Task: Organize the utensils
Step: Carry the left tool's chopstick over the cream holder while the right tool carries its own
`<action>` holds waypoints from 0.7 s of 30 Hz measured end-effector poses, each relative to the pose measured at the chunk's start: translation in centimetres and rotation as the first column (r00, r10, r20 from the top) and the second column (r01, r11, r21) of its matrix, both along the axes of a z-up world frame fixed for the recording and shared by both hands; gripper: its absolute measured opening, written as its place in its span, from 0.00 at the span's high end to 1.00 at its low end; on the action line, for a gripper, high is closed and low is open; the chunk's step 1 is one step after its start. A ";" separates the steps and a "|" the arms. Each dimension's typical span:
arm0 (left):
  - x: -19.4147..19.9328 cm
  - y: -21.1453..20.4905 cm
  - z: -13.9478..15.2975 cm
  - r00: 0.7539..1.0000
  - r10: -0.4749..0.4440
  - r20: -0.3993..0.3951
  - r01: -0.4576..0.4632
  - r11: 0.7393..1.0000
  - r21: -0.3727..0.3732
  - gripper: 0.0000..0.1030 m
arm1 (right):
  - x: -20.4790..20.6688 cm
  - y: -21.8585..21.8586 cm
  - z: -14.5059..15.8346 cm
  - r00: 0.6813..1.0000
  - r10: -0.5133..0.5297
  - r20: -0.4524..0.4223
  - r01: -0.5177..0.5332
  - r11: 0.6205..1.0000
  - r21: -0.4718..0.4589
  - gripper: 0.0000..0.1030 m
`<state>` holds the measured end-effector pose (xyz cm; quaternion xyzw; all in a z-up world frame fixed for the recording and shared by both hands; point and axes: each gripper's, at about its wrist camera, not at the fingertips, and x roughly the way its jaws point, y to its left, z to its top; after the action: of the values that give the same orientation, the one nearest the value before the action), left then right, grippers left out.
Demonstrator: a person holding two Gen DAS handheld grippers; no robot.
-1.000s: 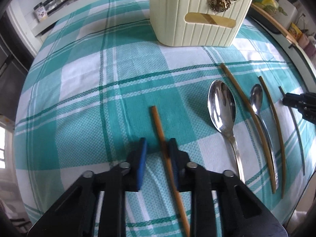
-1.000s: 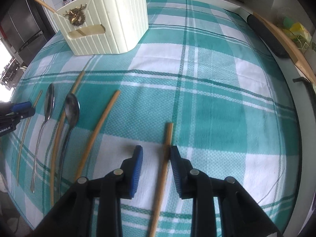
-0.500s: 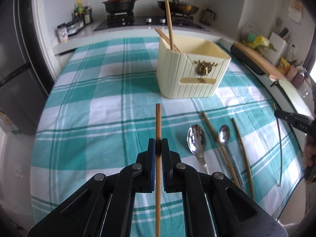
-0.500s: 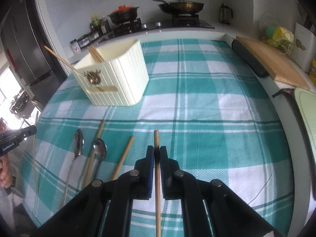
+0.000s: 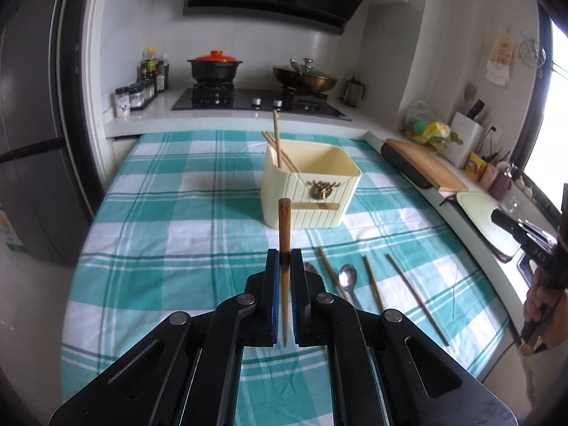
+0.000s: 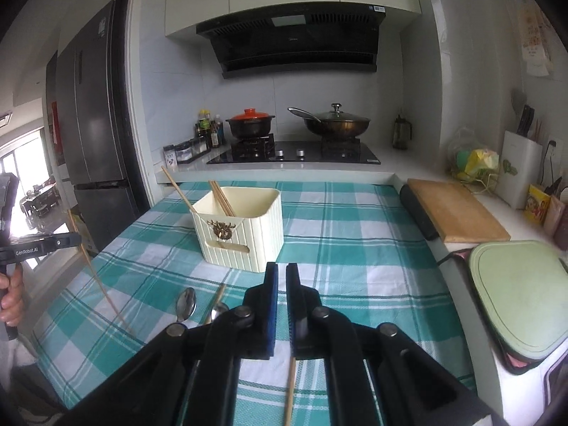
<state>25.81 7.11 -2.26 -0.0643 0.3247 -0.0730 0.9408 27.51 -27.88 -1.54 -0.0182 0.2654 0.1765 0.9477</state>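
My left gripper [image 5: 284,252] is shut on a brown chopstick [image 5: 284,223] that stands up between its blue pads, held above the checked tablecloth [image 5: 170,220]. My right gripper [image 6: 280,266] is shut on another chopstick [image 6: 289,390], which shows only below its jaws. The cream utensil holder [image 5: 312,195] stands ahead of both, with several chopsticks [image 5: 278,149] leaning in its far left corner. Two spoons [image 5: 348,274] and several chopsticks [image 5: 372,284] lie on the cloth to the right of the left gripper. In the right wrist view the left gripper [image 6: 76,239] appears at the far left.
A stove with a red-lidded pot [image 5: 214,67] and a wok [image 5: 305,78] lies beyond the table. A wooden cutting board [image 6: 454,209] and a green board [image 6: 522,291] sit on the right counter. A fridge [image 6: 96,124] stands at the left. A hand [image 5: 543,301] holds the right gripper.
Both grippers closed on their chopsticks and lifted them off the cloth. Both views tilted up from the table to take in the holder and the stove.
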 end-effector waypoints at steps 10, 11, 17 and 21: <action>-0.6 0.1 0.2 1.000 0.013 0.017 -0.013 1.000 0.009 0.96 | 8.5 2.2 -11.2 0.913 0.021 -0.407 -0.074 0.991 -0.113 0.69; -0.6 0.2 0.2 1.000 0.015 0.017 -0.015 1.000 0.010 0.96 | 9.7 2.6 -12.5 0.907 0.005 -0.422 -0.072 0.987 -0.143 0.69; -1.0 0.4 0.2 1.000 0.017 0.010 -0.017 1.000 0.017 0.96 | 14.3 4.4 -17.6 0.868 -0.041 -0.496 -0.066 0.978 -0.197 0.69; -1.2 0.4 0.1 1.000 0.012 0.000 -0.012 0.999 0.030 0.96 | 14.1 5.1 -16.9 0.881 -0.041 -0.472 -0.075 0.972 -0.223 0.94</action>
<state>24.56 7.51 -2.13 -0.0522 0.3253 -0.0623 0.9421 41.65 -22.74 -18.49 -0.0889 0.5076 0.1514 0.8435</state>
